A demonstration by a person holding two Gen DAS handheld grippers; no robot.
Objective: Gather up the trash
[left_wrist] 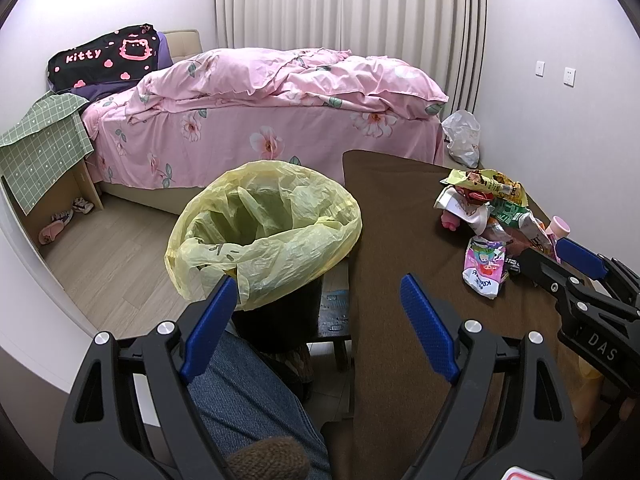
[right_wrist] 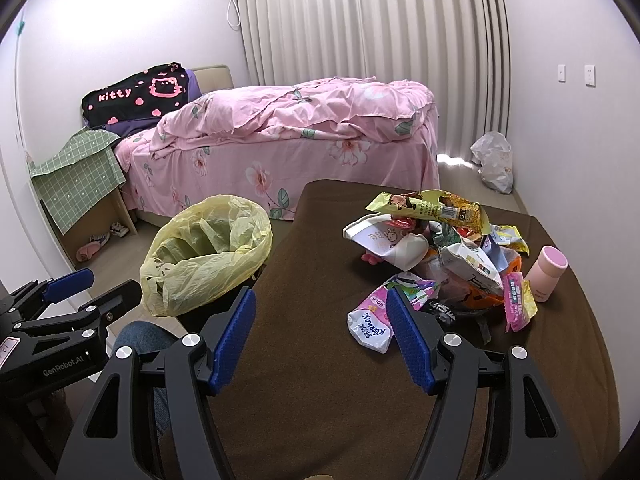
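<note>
A heap of crumpled wrappers [right_wrist: 444, 248] lies on the right part of the brown-covered table [right_wrist: 312, 360], with a tissue pack [right_wrist: 370, 328] at its near edge and a pink cup [right_wrist: 546, 274] at its right. A bin lined with a yellow bag [left_wrist: 264, 232] stands off the table's left edge. My left gripper [left_wrist: 316, 292] is open, hovering between bin and table, holding nothing. My right gripper [right_wrist: 322, 308] is open above the table, its right finger just beside the tissue pack. In the left wrist view the wrapper heap [left_wrist: 492, 216] and the right gripper's fingers [left_wrist: 580, 258] show at right.
A bed with pink floral bedding [left_wrist: 276, 112] fills the back of the room. A cardboard stand under a green cloth [left_wrist: 44, 148] sits at the left wall. A white plastic bag [right_wrist: 494, 160] lies on the floor by the curtains. A person's jeans-clad leg [left_wrist: 248, 396] is below the left gripper.
</note>
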